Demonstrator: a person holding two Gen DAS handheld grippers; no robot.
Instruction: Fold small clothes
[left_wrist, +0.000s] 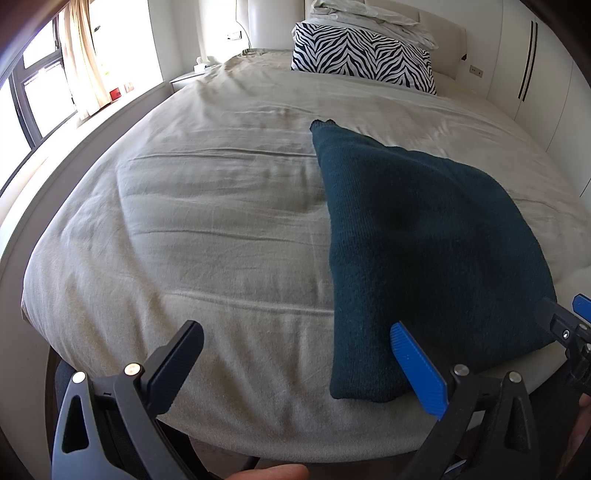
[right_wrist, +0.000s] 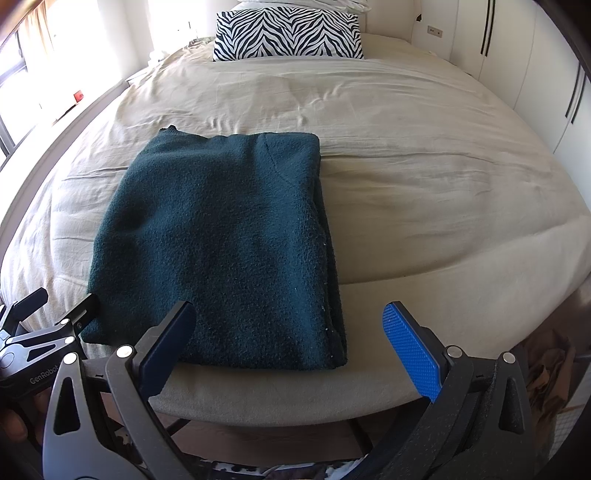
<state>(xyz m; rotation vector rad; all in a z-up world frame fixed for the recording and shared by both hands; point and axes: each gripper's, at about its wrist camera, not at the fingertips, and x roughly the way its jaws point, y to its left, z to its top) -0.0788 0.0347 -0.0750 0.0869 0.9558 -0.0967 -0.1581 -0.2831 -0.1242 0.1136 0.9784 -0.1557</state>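
The dark teal sweater lies folded into a rectangle near the foot edge of the bed, its near hem between both sets of jaws. The left gripper and right gripper stand wide open, gripping nothing, seemingly placed at the near corners for another fold.

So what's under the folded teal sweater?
The teal sweater lies on the beige bedspread, near the bed's front edge. Whatever the fold encloses, and the spread directly beneath, is covered.

Folded dark-teal knit garment, flat on bed
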